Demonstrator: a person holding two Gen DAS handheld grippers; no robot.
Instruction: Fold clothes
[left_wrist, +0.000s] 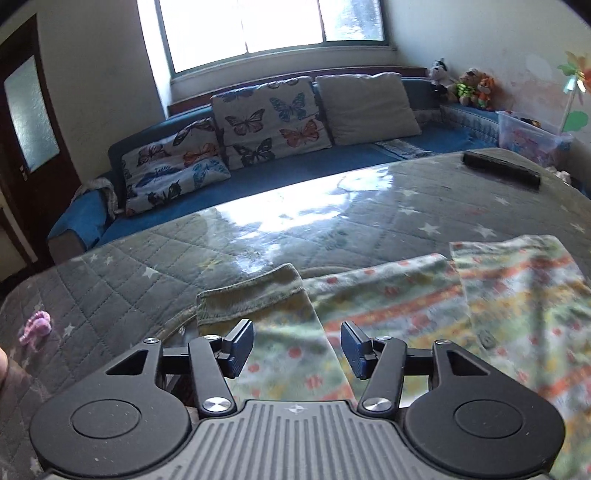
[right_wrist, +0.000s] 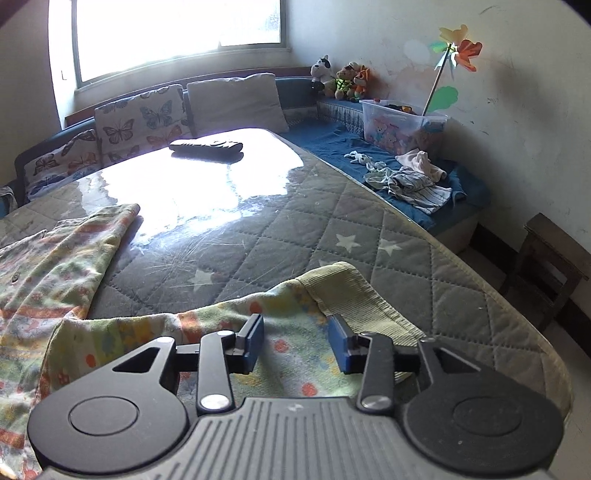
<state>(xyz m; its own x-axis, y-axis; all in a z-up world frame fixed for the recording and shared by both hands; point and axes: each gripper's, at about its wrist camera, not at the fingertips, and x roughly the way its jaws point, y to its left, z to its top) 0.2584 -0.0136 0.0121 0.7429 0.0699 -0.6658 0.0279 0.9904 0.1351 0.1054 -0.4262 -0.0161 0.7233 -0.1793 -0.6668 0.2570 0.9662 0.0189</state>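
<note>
The quilted tabletop (right_wrist: 369, 236) carries a floral garment (left_wrist: 498, 295) spread flat near its front edge. A dark remote (right_wrist: 206, 147) lies at the far side. Left claw (left_wrist: 297, 349): released, hovering over one ribbed cuff (left_wrist: 251, 295). Right claw (right_wrist: 296, 345): released, above the other cuff (right_wrist: 354, 295).

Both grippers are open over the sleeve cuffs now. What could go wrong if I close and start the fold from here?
1. The right gripper works beside the table edge; the right cuff could slide off when pulled.
2. The left gripper hovers where the left sleeve overlaps the shirt body; it may pinch both layers.
3. Window glare and the glossy table cover hide fabric edges, so misjudged alignment is possible.
</note>
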